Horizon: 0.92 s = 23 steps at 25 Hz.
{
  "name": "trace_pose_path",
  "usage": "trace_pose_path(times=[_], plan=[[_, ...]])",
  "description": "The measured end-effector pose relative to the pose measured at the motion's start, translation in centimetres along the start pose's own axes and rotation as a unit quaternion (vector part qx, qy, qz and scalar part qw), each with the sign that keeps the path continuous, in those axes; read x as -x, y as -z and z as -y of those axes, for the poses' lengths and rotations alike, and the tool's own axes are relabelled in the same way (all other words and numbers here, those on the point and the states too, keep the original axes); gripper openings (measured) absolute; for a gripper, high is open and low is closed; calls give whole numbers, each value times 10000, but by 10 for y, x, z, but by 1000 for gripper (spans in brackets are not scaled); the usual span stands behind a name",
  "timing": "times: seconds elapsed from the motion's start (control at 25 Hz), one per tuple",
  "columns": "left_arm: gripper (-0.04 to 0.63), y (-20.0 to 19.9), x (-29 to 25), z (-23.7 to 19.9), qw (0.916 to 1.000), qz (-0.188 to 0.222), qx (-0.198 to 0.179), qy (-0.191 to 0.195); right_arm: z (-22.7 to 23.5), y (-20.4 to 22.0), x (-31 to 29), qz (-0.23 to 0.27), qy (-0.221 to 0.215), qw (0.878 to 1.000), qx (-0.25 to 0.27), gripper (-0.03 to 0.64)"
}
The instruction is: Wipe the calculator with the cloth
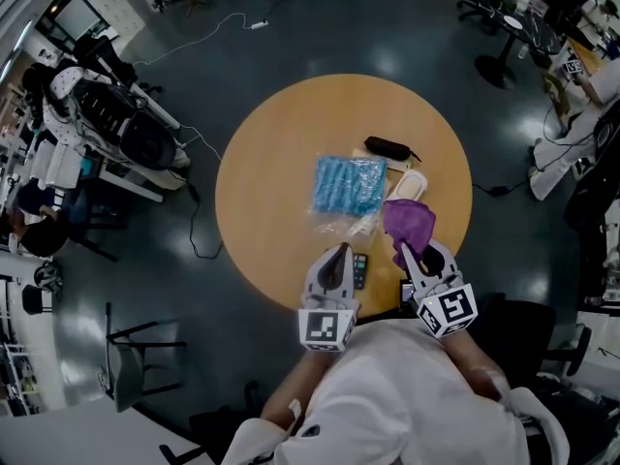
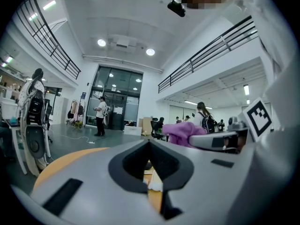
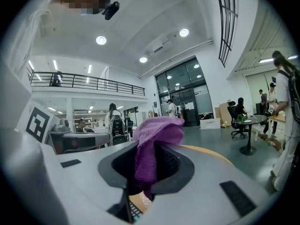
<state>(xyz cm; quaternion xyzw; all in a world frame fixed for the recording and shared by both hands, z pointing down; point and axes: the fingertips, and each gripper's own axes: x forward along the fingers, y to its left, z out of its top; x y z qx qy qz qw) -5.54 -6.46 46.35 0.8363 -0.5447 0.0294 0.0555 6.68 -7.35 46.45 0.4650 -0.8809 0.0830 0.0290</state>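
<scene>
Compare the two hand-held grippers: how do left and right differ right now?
Jaws: the left hand-held gripper is fully shut; the right hand-held gripper is held apart by fabric.
Load: the left holds nothing; the right clamps the purple cloth, which bunches above its jaws.
Shared: both sit side by side over the round table's near edge.

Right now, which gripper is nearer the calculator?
Left. The left gripper sits just left of the calculator; the right gripper, holding the purple cloth, is farther off to its right.
</scene>
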Motion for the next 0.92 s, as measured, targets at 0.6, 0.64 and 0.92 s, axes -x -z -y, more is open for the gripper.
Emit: trace_pose_path(times=[0.6,0.64,0.92], plan=[[8,0,4,5,10000,11,-15,-10,0,1,5,30,-44,10000,-53,80],[8,0,4,5,10000,13,-8,-10,0,0,6,32,-36,10000,-62,80],[8,-9,7,15,9999,102,-118,18,2,-7,14,100,-69,9999,27,80]])
